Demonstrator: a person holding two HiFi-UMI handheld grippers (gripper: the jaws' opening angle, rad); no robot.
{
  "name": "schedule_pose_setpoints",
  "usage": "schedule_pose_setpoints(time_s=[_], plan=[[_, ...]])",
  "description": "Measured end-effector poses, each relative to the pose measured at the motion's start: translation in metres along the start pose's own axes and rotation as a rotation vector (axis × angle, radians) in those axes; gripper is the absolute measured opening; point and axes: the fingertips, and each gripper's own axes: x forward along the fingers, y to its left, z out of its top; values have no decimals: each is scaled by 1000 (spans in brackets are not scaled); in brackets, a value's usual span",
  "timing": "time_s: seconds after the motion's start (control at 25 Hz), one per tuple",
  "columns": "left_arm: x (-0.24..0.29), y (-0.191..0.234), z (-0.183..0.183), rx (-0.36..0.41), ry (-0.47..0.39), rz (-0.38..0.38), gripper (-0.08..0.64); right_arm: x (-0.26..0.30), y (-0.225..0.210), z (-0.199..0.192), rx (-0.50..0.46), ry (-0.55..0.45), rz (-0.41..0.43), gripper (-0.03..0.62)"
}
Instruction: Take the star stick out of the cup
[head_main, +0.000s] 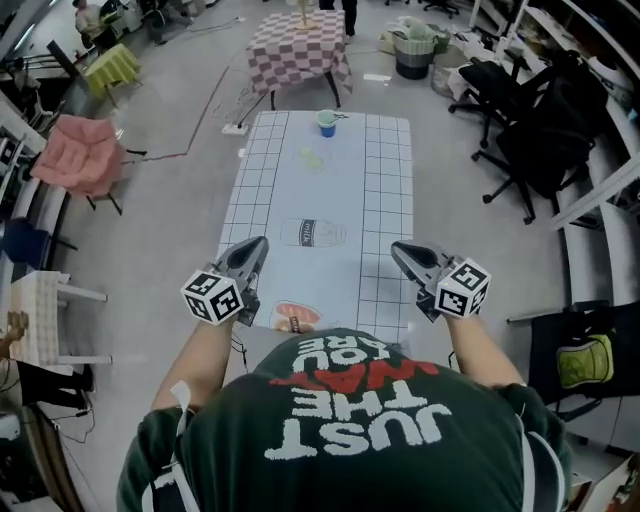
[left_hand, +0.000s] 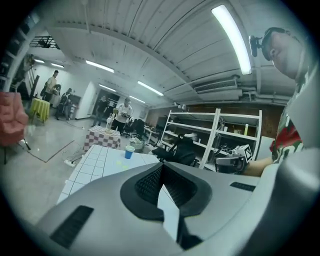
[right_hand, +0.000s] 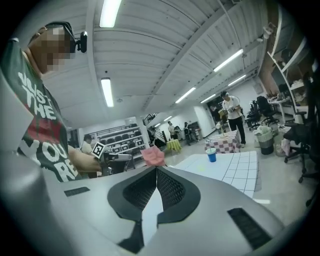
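A blue cup (head_main: 327, 123) stands at the far end of the long table with the white grid cloth (head_main: 385, 200). It is also small and distant in the left gripper view (left_hand: 130, 151) and the right gripper view (right_hand: 211, 154). I cannot make out the star stick in it at this distance. My left gripper (head_main: 261, 244) hovers at the table's near left edge and my right gripper (head_main: 397, 249) at the near right. Both are far from the cup. The jaws of each meet with nothing between them, as the left (left_hand: 161, 168) and right (right_hand: 156, 170) gripper views show.
Flat pictures lie on the cloth: a bottle (head_main: 312, 233) and pale green marks (head_main: 312, 157). Beyond the far end stands a checkered table (head_main: 298, 48) with a bin (head_main: 413, 52) beside it. Black office chairs (head_main: 520, 130) are to the right, a pink-draped chair (head_main: 80, 150) to the left.
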Motion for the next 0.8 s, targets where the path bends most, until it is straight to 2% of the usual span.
schedule_pose_setpoints(time_s=[0.12, 0.2, 0.4, 0.6, 0.68, 0.8], plan=[[24, 15, 10, 48, 14, -7, 8, 16, -24, 0, 5, -3, -9, 32], [43, 34, 21, 85, 26, -37, 8, 33, -36, 5, -4, -2, -34, 32], [92, 91, 53, 119, 10, -111, 8, 80, -63, 17, -44, 35, -125, 33], [153, 130, 84, 213, 17, -171, 8, 115, -97, 26, -50, 54, -181, 34], [174, 136, 85, 259, 41, -181, 8, 123, -110, 29, -66, 55, -187, 34], [182, 127, 62, 356, 90, -179, 9, 121, -111, 17, -92, 42, -191, 34]])
